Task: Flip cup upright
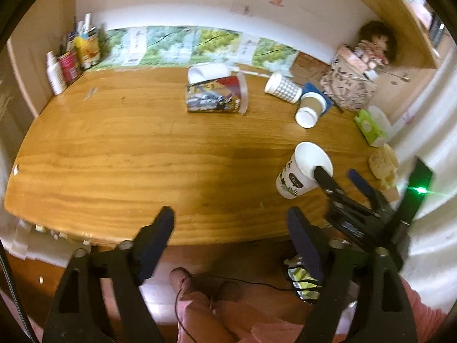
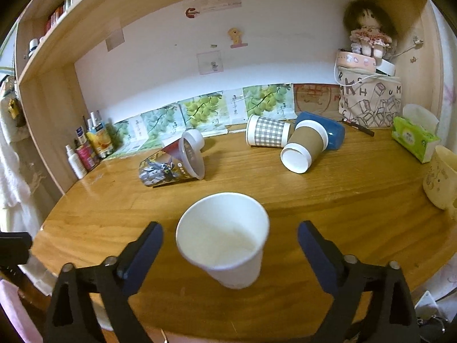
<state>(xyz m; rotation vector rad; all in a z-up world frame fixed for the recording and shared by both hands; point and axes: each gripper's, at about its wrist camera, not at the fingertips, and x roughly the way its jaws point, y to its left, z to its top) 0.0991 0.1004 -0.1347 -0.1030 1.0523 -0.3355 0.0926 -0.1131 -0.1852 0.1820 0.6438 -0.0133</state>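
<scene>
A white paper cup (image 2: pixel 225 240) with dark printed figures stands upright near the front edge of the wooden desk (image 2: pixel 342 200); it also shows in the left wrist view (image 1: pixel 302 168). My right gripper (image 2: pixel 230 245) is open, its fingers (image 2: pixel 145 245) wide apart on either side of the cup without touching it. In the left wrist view the right gripper (image 1: pixel 340 175) sits at the cup's rim. My left gripper (image 1: pixel 231 228) is open and empty, hanging over the desk's front edge to the left of the cup.
Several cups lie on their sides at the back: a printed plastic cup (image 2: pixel 171 165), a checked cup (image 2: pixel 267 134), a brown-sleeved cup (image 2: pixel 302 148) and a blue cup (image 2: pixel 328 131). Bottles (image 2: pixel 85 148) stand back left. A tissue pack (image 2: pixel 414 137), cream mug (image 2: pixel 442 180) and bag (image 2: pixel 368 100) are right.
</scene>
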